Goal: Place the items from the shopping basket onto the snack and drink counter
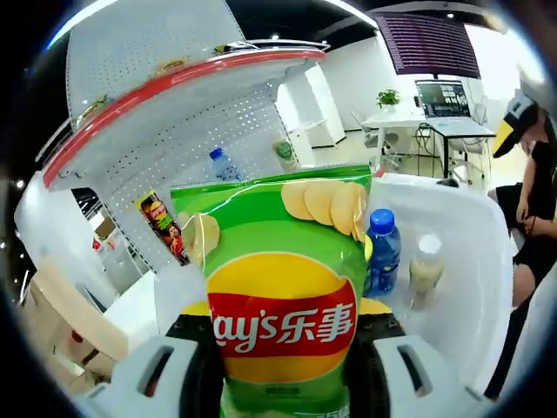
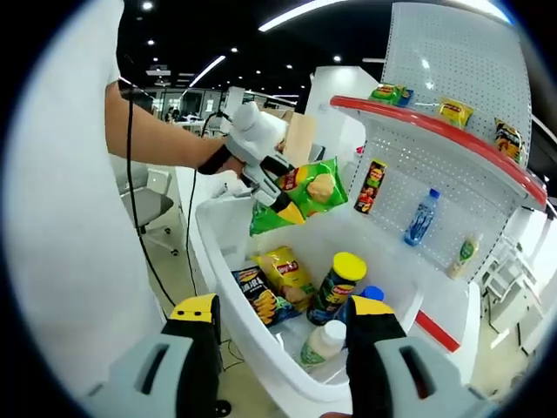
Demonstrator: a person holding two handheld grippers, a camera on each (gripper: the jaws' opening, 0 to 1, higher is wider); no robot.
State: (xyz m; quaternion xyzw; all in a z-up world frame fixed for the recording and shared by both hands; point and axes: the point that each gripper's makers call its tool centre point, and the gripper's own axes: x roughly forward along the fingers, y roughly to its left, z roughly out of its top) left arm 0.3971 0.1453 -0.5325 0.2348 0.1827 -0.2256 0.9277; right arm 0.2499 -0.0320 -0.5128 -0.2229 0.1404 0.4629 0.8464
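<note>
Left gripper view puts our left gripper (image 1: 283,366) clamped on a green chip bag (image 1: 287,296), lifted above the white shopping basket (image 1: 487,261). Right gripper view shows our right gripper (image 2: 283,348) with jaws spread wide, gripping nothing, over the basket, where a yellow-lidded can (image 2: 338,287), 2 snack bags and a white-capped bottle (image 2: 322,342) lie. A red-edged shelf (image 2: 435,131) stands beyond.

Mock shop in an office: pegboard snack shelf (image 2: 452,131), desks (image 1: 435,126).
</note>
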